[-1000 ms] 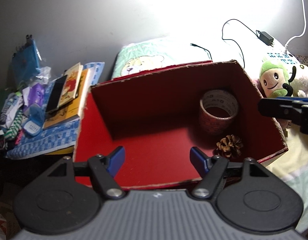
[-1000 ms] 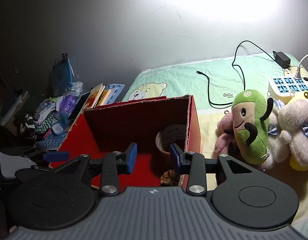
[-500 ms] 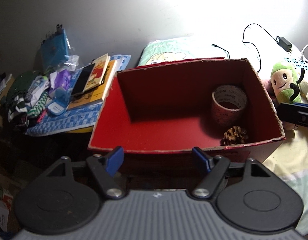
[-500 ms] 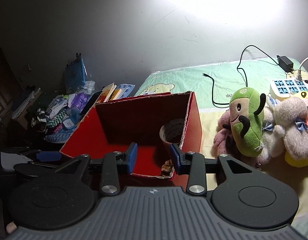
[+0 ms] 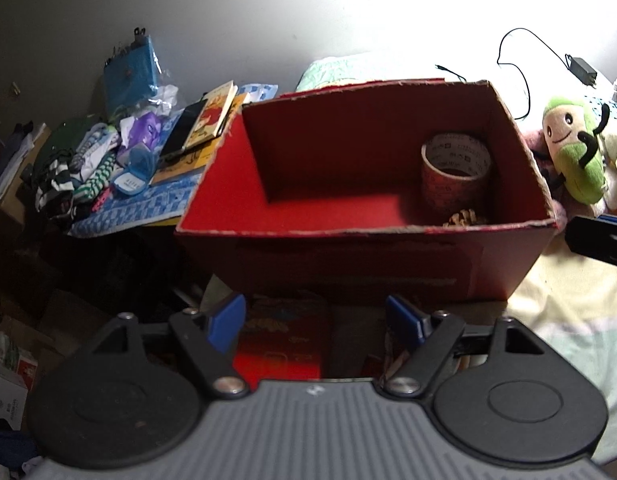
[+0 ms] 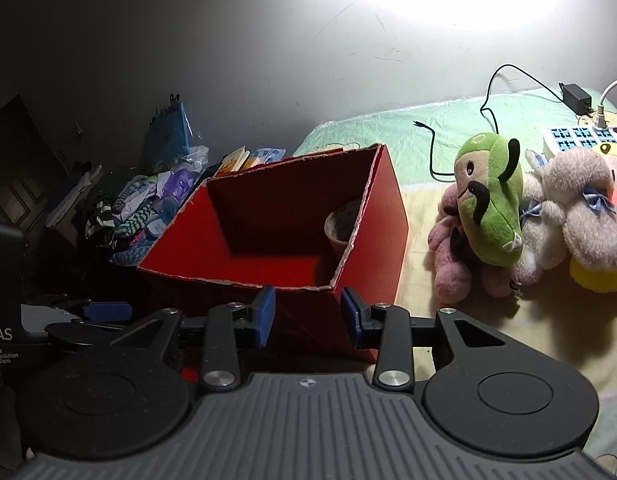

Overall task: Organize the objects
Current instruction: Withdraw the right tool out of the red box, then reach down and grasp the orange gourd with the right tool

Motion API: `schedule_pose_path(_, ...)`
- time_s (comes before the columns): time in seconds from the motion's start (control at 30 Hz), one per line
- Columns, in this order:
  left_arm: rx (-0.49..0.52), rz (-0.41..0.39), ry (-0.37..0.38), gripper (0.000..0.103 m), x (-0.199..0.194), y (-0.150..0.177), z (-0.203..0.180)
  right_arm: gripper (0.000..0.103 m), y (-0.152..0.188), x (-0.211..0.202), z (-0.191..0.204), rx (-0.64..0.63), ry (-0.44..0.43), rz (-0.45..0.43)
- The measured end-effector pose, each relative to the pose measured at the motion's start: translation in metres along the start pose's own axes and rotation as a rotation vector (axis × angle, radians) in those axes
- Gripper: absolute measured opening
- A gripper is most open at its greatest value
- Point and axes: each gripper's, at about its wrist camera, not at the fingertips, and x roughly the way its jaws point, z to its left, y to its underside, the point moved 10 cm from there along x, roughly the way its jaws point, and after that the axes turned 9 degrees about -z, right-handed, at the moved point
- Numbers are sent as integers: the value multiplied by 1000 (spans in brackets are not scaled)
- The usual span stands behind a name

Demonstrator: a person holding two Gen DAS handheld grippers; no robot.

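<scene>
I see my left gripper [image 5: 316,320] with fingers spread wide, empty, low in the frame before the open red cardboard box [image 5: 348,256]. Inside its right corner stand a roll of printed tape [image 5: 454,174] and a brown pine cone [image 5: 462,218] just beside it. My right gripper [image 6: 307,316] is parted too, holding nothing, near the box's front corner; a green plush toy [image 6: 490,204] lies on the bed at right.

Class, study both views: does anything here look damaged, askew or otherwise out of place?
The red box has ragged, frayed top edges, as if its flaps were torn off. Left of it, a jumbled heap of clothes and books lies in disorder. The tape roll and pine cone sit tidily inside.
</scene>
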Motion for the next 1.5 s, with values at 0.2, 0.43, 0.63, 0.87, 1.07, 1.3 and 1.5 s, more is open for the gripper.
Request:
schedule_pose_path(0.2,10,21,-8,81,-1,10,-8,39,15,-3,2,0,-14,36)
schedule_pose_path(0.43,34,41,-22,82,1,20,-16,39,27,-2,2,16,-25,69)
schedule_pose_path(0.63,53,74,-29,83,7,29,-21,39,40,3,-3,47,-32,109)
schedule_pose_path(0.87,76,99,-35,84,13,36,-27,38,53,8,-4,83,-62,152)
schedule_pose_path(1.07,89,132,-33,84,19,46,-29,38,68,13,-10,139,-78,198)
schedule_pose_path(1.3,82,165,-2,77,20,55,-30,38,82,18,-14,229,-112,257)
schedule_pose_path(1.5,-40,165,226,66,9,56,-35,38,88,21,-13,304,-153,305)
